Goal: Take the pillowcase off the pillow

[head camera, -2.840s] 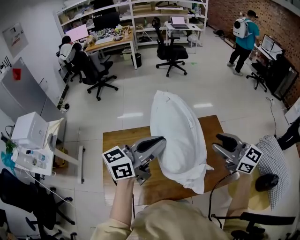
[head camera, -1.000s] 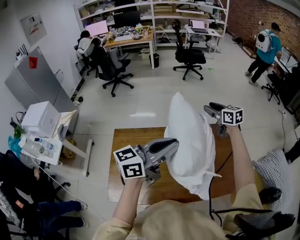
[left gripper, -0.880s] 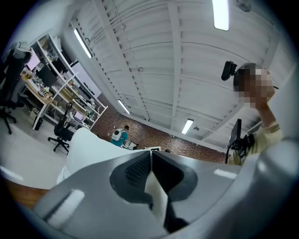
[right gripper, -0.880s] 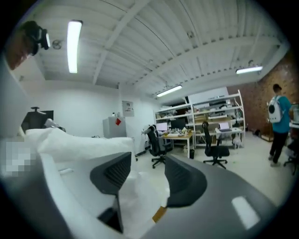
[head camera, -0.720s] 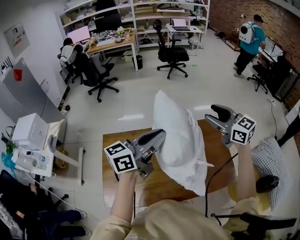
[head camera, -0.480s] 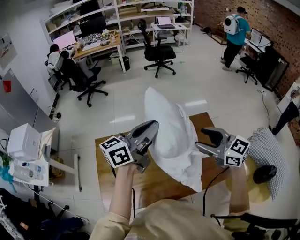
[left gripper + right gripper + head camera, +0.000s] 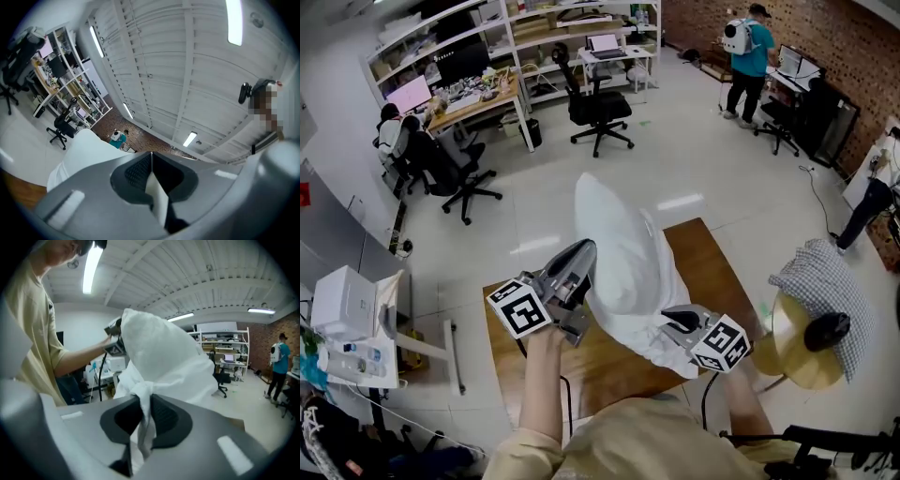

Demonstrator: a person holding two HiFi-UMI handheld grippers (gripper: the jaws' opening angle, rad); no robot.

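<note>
Left tool (image 7: 581, 249) is clamped tight on a thin white fold at the side of the pillow (image 7: 617, 246), holding it upright above the wooden worktop (image 7: 717, 272). Right tool (image 7: 672, 317), its jaws just closing, pinches the bunched lower corner of the pillowcase (image 7: 140, 425).

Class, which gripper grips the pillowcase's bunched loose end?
The right gripper, jaws just closing on the pillowcase's bunch; the left gripper pinches a thin fold higher up.

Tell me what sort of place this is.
Probably a shared office or lab workspace: desks with monitors, wheeled office chairs, and open shelves along the wall.
</note>
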